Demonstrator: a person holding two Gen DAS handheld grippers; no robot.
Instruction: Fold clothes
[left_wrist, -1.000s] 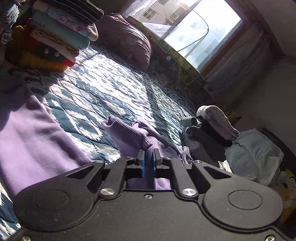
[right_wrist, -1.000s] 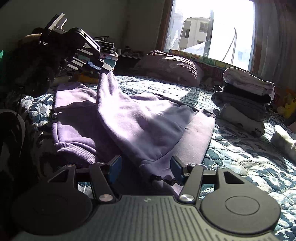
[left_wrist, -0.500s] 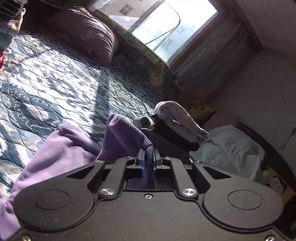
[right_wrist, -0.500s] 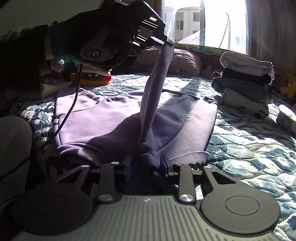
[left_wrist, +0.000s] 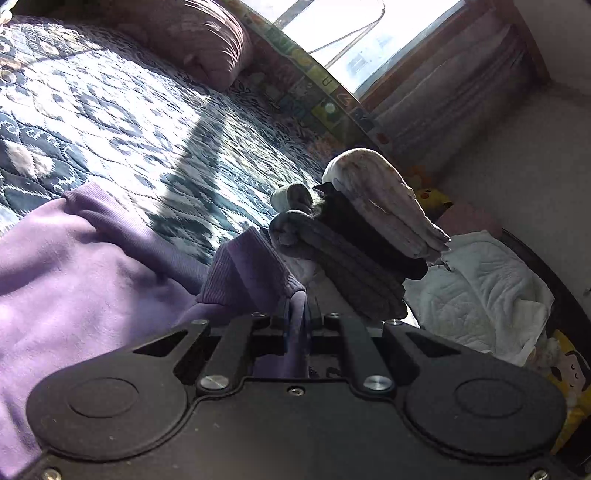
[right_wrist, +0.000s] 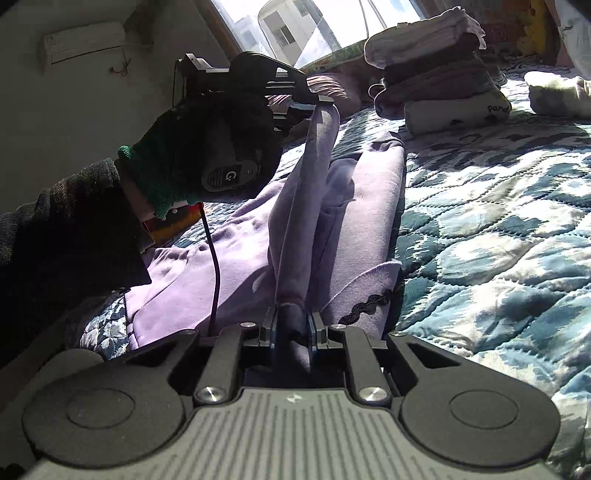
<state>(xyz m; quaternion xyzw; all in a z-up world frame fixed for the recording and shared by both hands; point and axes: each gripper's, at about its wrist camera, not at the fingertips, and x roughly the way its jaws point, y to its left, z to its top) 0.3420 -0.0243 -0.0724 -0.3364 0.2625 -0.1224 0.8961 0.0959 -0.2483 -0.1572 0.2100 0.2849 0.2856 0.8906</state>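
A: Where's the purple sweatshirt (right_wrist: 236, 258) rn?

B: Body flat on the bed (right_wrist: 498, 240), near its front edge. One sleeve (right_wrist: 306, 206) is lifted off it, pulled taut between both tools.

A: Fingers?

B: Left gripper (right_wrist: 321, 101) is clamped on the cuff (left_wrist: 251, 273), up high. Right gripper (right_wrist: 291, 328) is closed tight on the sleeve's other end, low, by the black zigzag cord (right_wrist: 365, 306).

A: So the axis?

B: Sleeve runs straight away from the right gripper up to the left, approx along the body's length. Probably the sleeve gets laid across the body; left has farther to drop. Folded stack (right_wrist: 439, 85) sits toward the far edge.
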